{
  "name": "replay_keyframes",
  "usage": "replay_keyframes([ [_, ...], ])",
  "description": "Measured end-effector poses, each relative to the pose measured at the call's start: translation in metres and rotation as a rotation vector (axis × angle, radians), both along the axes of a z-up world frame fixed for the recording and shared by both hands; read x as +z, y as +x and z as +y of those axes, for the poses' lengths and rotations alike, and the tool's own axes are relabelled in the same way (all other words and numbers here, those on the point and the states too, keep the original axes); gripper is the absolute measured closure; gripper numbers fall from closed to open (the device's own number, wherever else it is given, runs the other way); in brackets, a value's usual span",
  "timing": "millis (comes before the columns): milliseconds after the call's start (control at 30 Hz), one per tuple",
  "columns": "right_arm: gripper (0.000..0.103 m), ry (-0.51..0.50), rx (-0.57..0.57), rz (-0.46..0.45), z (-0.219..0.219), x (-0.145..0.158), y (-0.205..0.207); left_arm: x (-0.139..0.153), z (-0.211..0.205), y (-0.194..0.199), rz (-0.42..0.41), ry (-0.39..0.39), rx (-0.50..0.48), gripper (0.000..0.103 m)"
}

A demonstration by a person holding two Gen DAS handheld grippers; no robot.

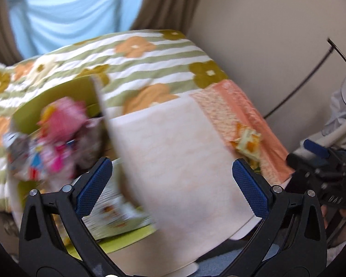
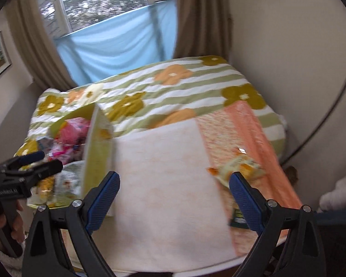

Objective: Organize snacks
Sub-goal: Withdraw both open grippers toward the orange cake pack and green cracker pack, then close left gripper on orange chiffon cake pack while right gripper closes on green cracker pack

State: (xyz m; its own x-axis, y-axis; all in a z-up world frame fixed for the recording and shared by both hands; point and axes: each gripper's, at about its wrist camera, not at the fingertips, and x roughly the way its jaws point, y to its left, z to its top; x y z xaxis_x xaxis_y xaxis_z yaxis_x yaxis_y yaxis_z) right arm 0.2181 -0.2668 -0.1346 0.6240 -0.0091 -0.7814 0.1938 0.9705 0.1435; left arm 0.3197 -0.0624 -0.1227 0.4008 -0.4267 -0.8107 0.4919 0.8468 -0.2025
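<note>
A green box point(image 2: 96, 157) with an upright flap stands on the left of the bed and holds several snack packets, a pink one point(image 1: 62, 120) on top. It also shows in the left wrist view point(image 1: 34, 108). A yellow and orange snack packet point(image 2: 240, 166) lies alone on the orange cloth to the right, also in the left wrist view point(image 1: 248, 142). My left gripper point(image 1: 171, 184) is open and empty in front of the box. My right gripper point(image 2: 174, 194) is open and empty over the white cloth point(image 2: 168, 184), left of the lone packet.
A striped flower quilt point(image 2: 196, 87) covers the bed. A blue cloth point(image 2: 117, 43) and brown curtains hang at the window behind. A wall runs along the right. A dark green item point(image 2: 238, 217) lies near the bed's front right edge.
</note>
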Motion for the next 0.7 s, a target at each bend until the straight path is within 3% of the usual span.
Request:
replay_keyframes([
  [133,0.008,0.004,-0.077,0.069,-0.044,-0.019,-0.007,-0.010,-0.081,0.010,0.066,-0.025,-0.156,0.000],
  [400,0.008,0.082,-0.171,0.178,-0.094,-0.071,-0.022,-0.073,-0.232,0.030,0.205,0.126,-0.391,0.000],
  [700,0.008,0.135,-0.179,0.244,-0.097,-0.124,-0.016,-0.157,-0.289,0.034,0.271,0.260,-0.504,0.003],
])
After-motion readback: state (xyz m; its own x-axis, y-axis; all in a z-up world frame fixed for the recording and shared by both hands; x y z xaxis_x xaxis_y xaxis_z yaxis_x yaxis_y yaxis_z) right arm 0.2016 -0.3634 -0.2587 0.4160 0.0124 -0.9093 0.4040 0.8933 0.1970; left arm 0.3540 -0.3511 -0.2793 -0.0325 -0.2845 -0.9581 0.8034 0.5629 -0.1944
